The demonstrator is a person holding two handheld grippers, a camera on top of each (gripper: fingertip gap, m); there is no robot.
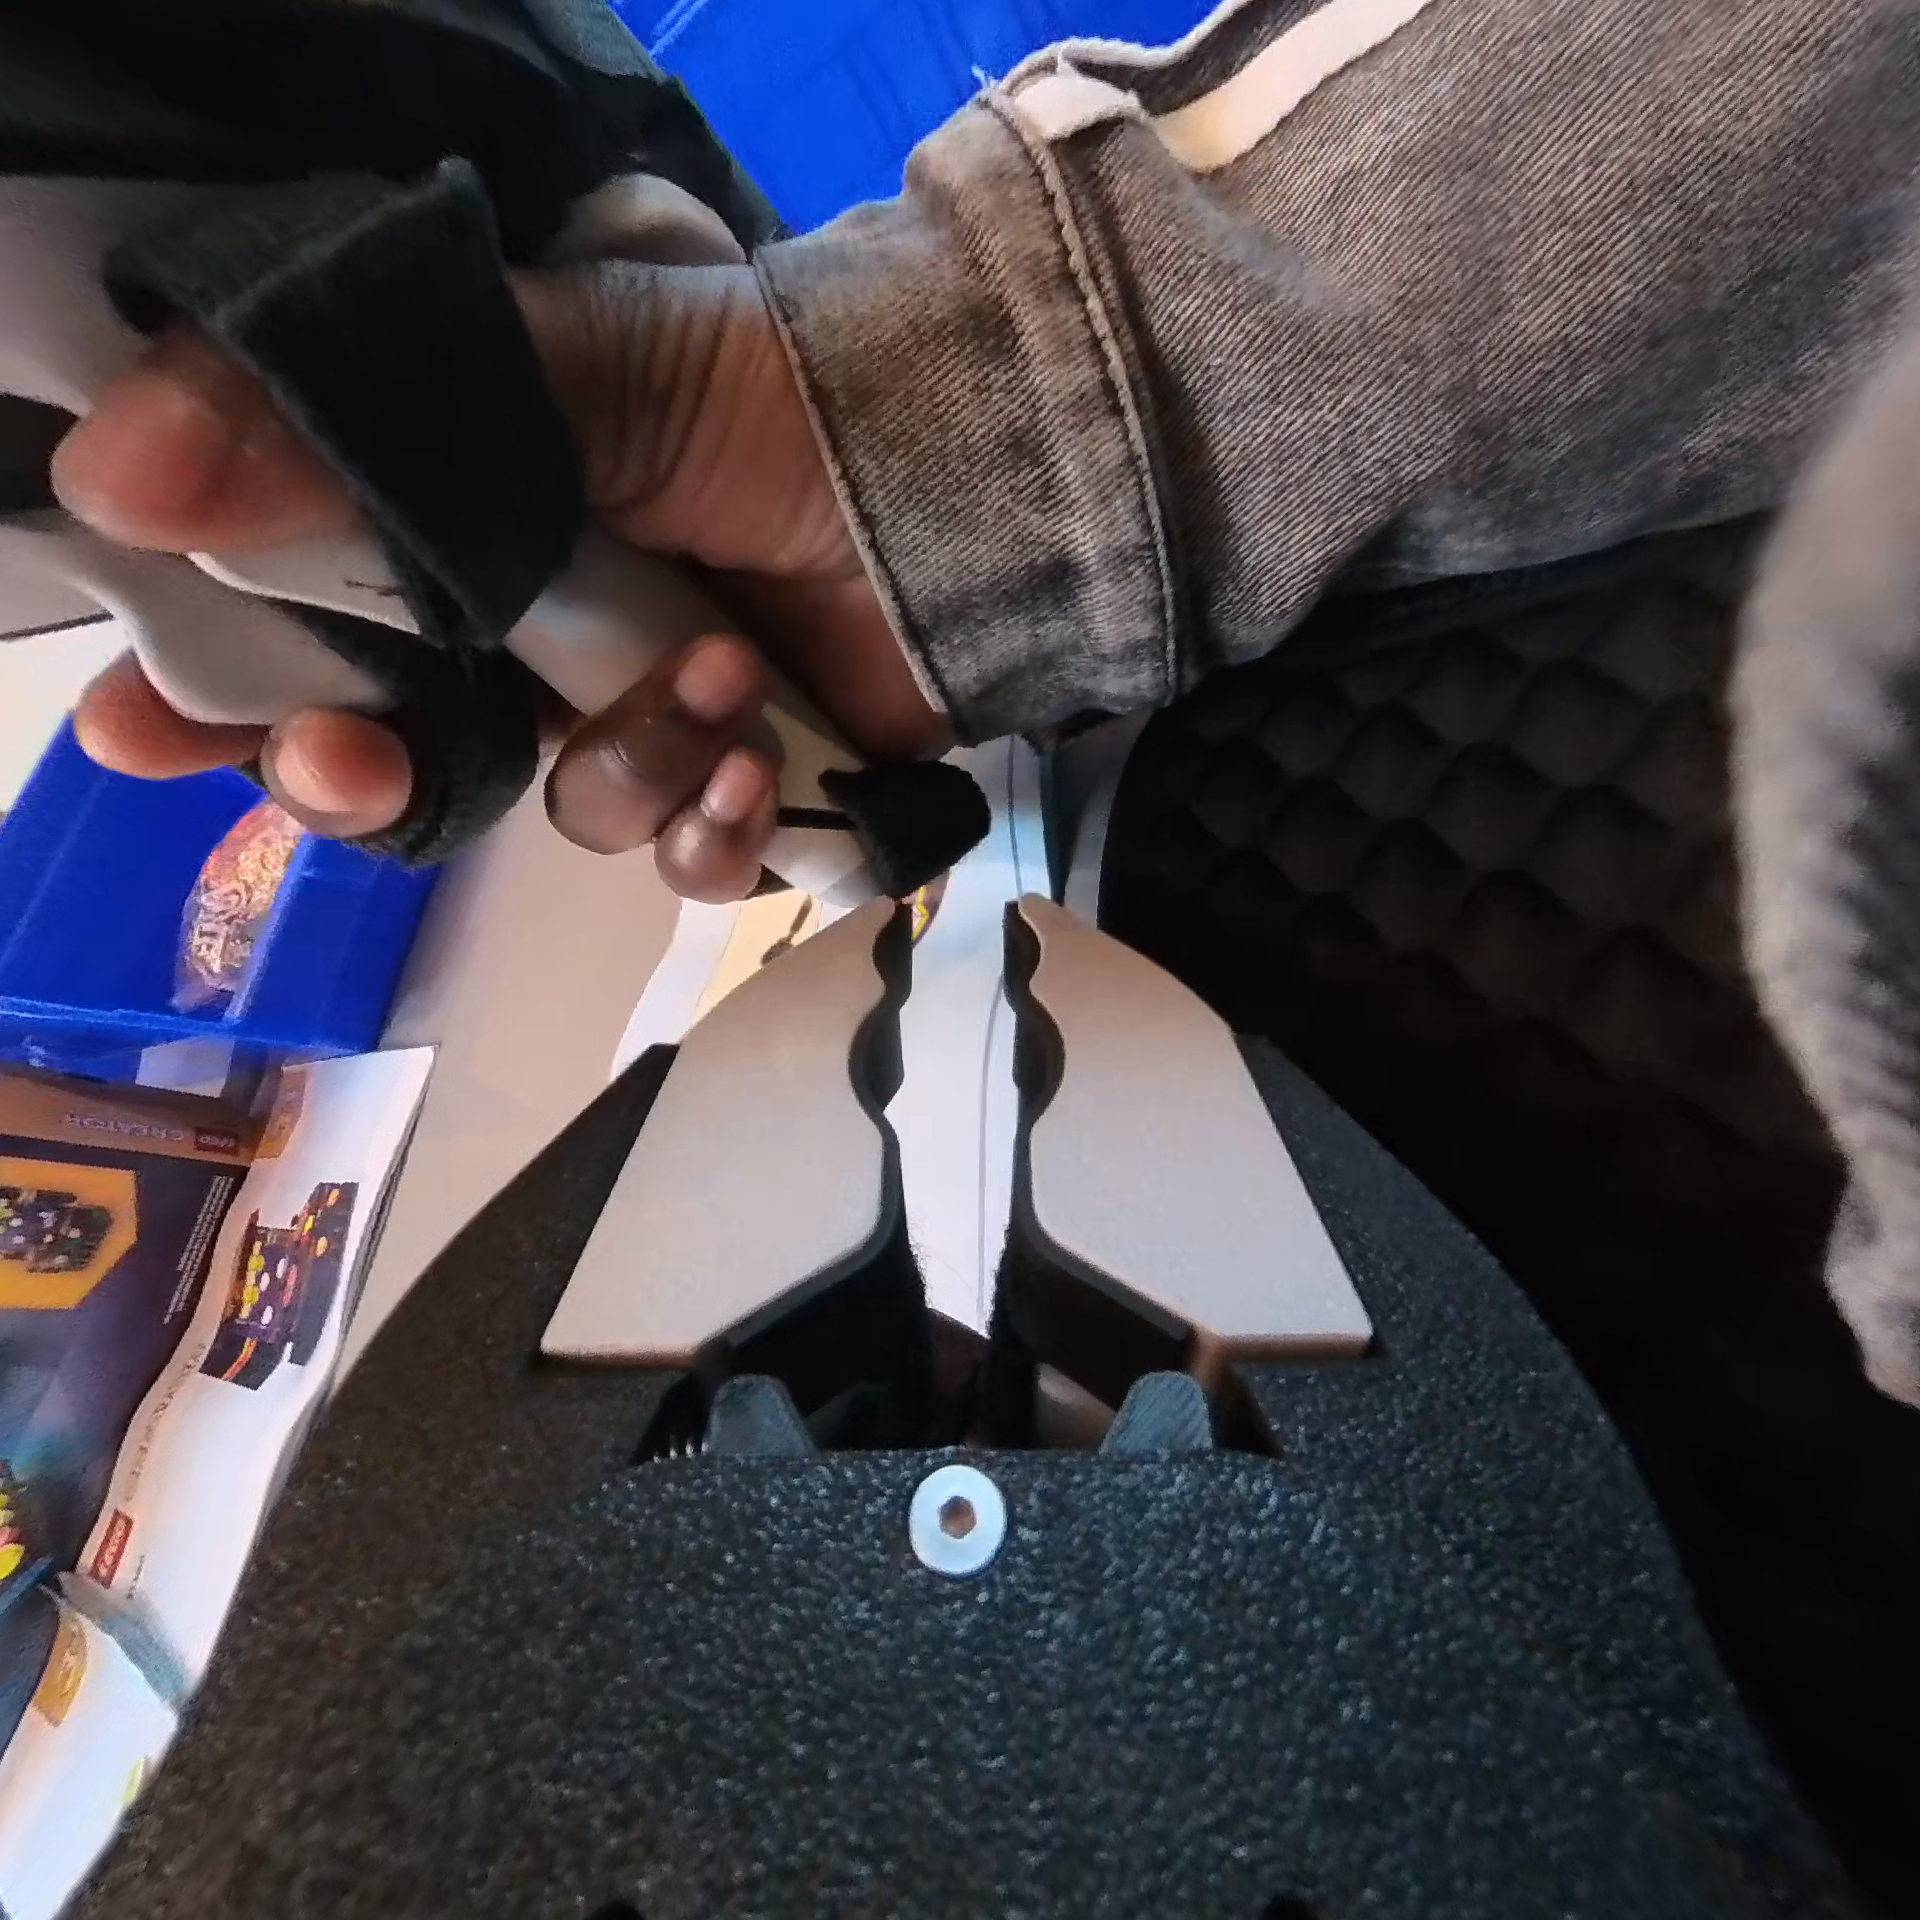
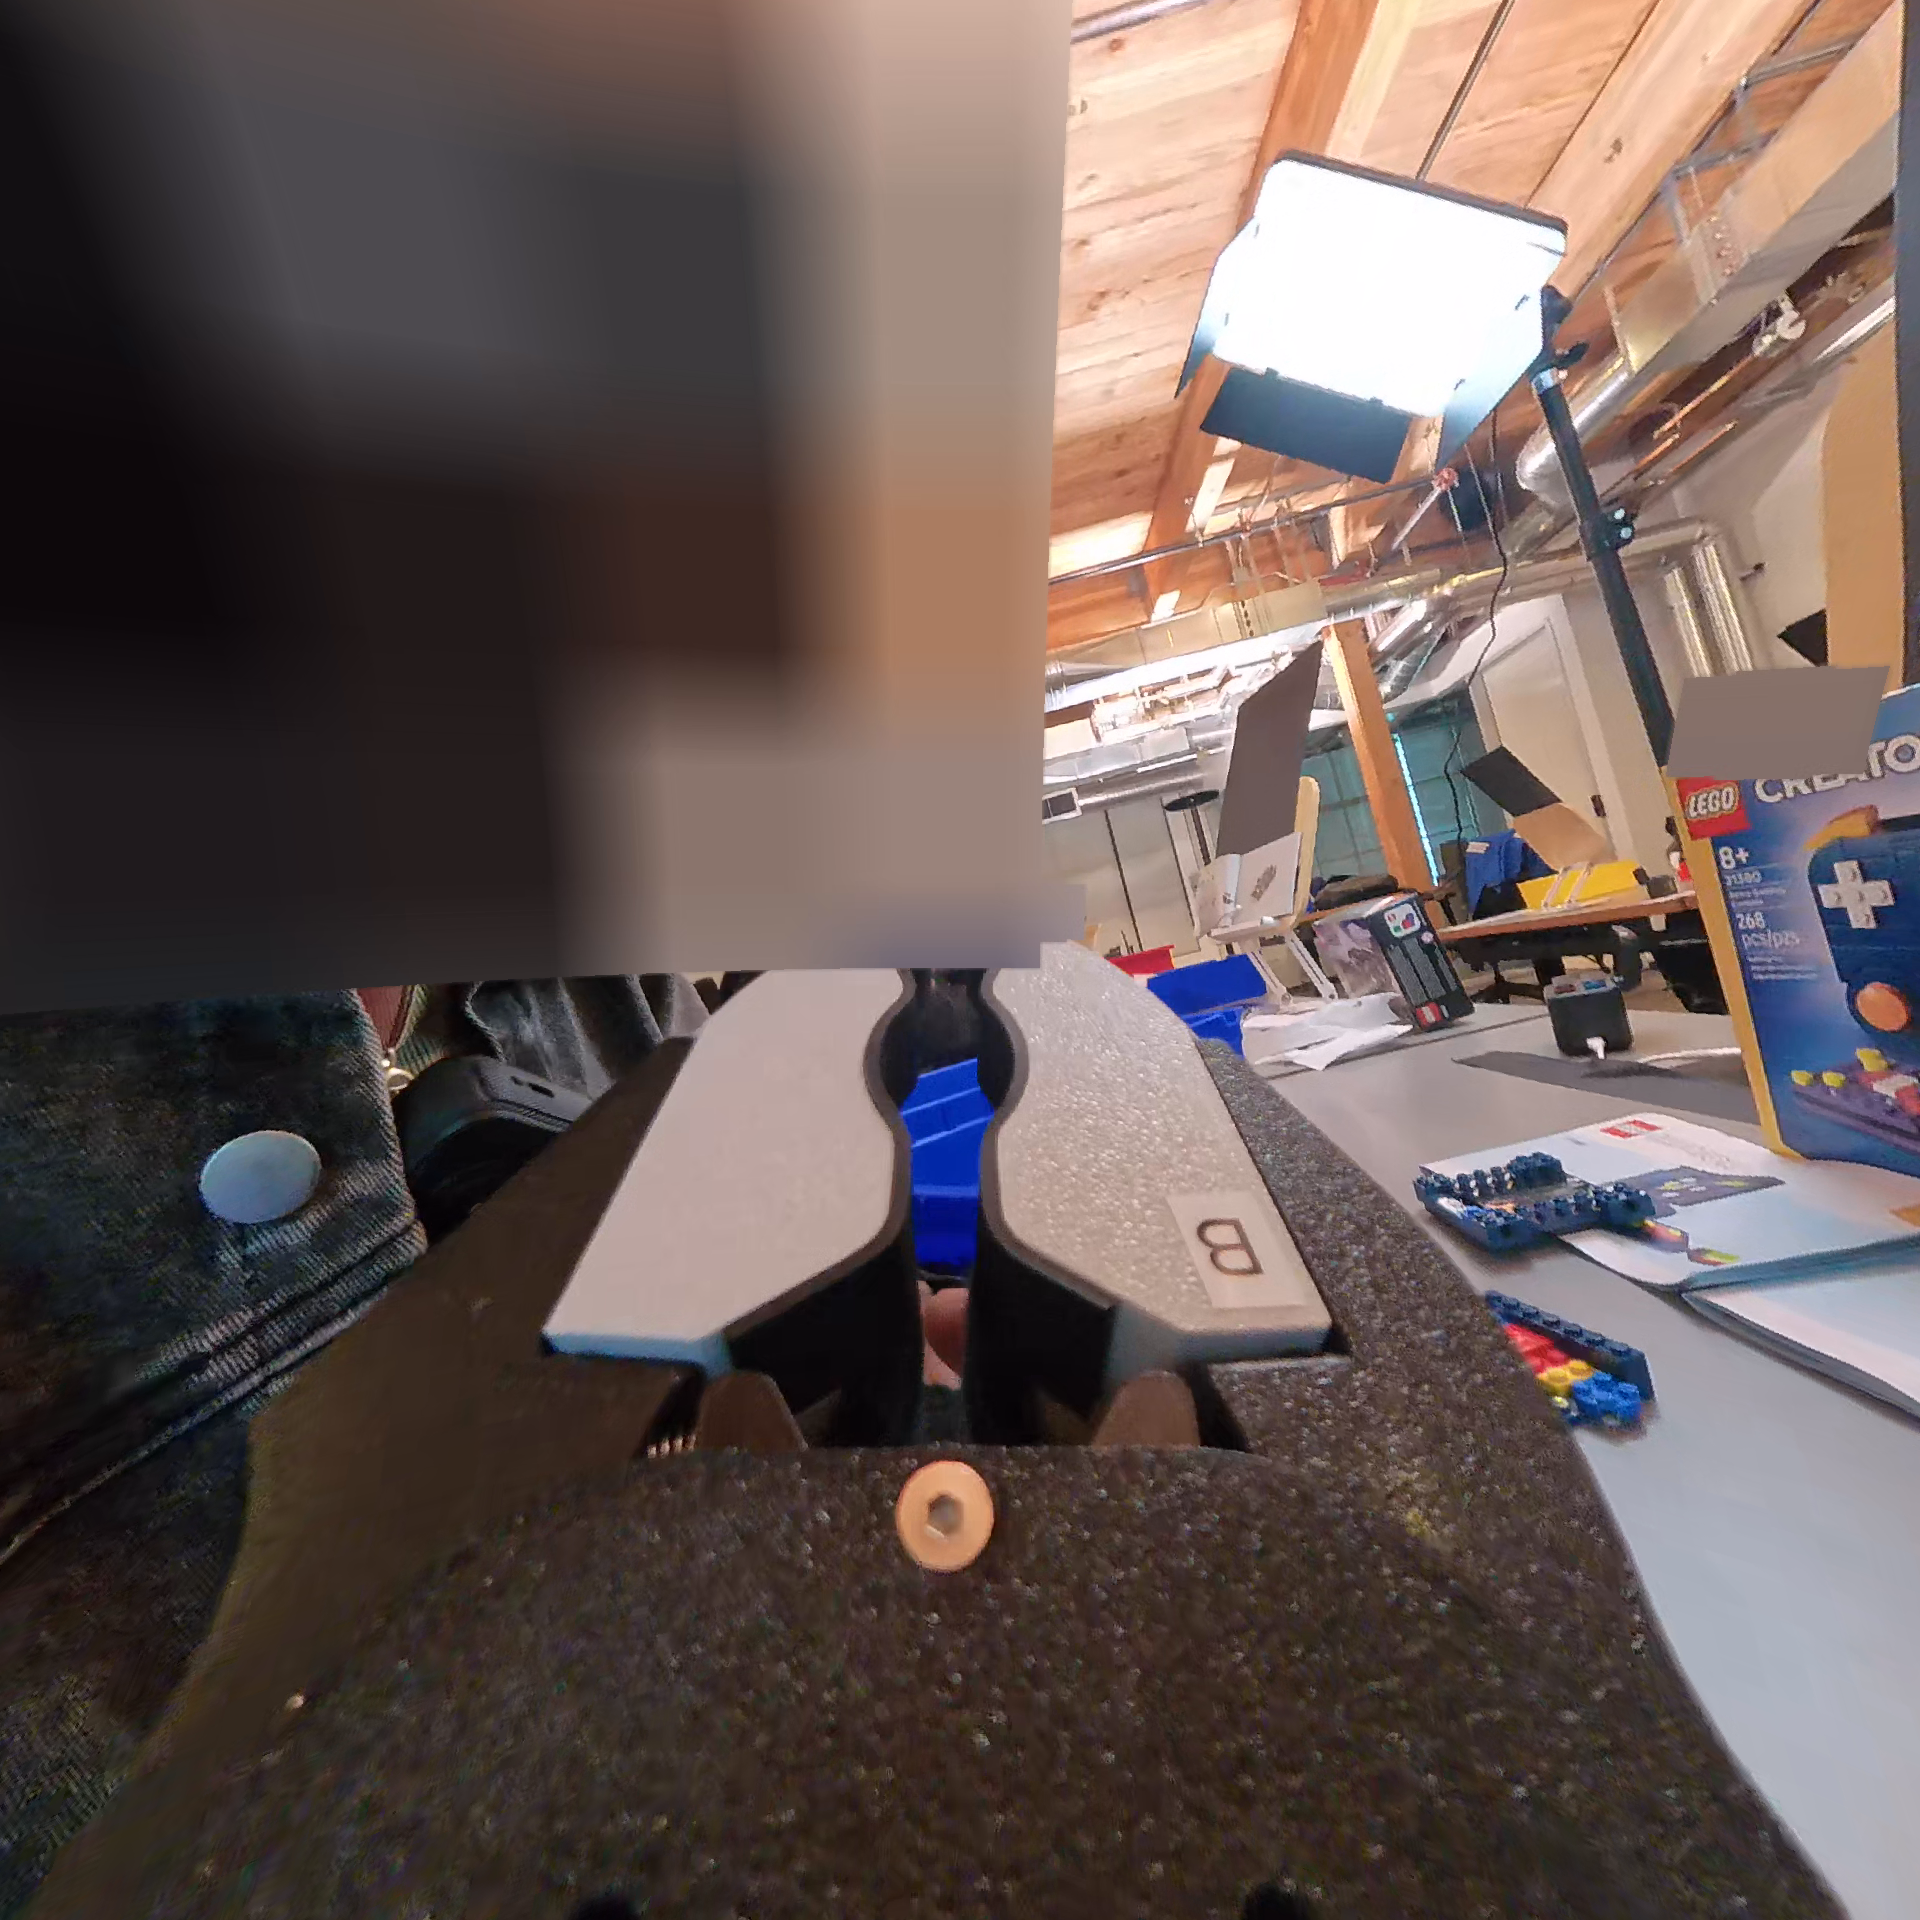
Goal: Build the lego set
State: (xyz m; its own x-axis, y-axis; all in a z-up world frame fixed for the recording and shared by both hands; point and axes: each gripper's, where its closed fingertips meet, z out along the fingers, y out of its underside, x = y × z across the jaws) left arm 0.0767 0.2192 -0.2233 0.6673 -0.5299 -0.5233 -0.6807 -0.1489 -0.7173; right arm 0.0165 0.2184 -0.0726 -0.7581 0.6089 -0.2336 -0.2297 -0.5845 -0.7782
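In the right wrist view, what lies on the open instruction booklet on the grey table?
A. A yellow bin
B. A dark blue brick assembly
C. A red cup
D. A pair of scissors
B. A dark blue brick assembly lies on the left part of the open instruction booklet, near the upright blue toy box; no scissors, cup or bin lies on the booklet.

We see a grey table bearing a toy box, an open booklet, brick pieces and blue bins.
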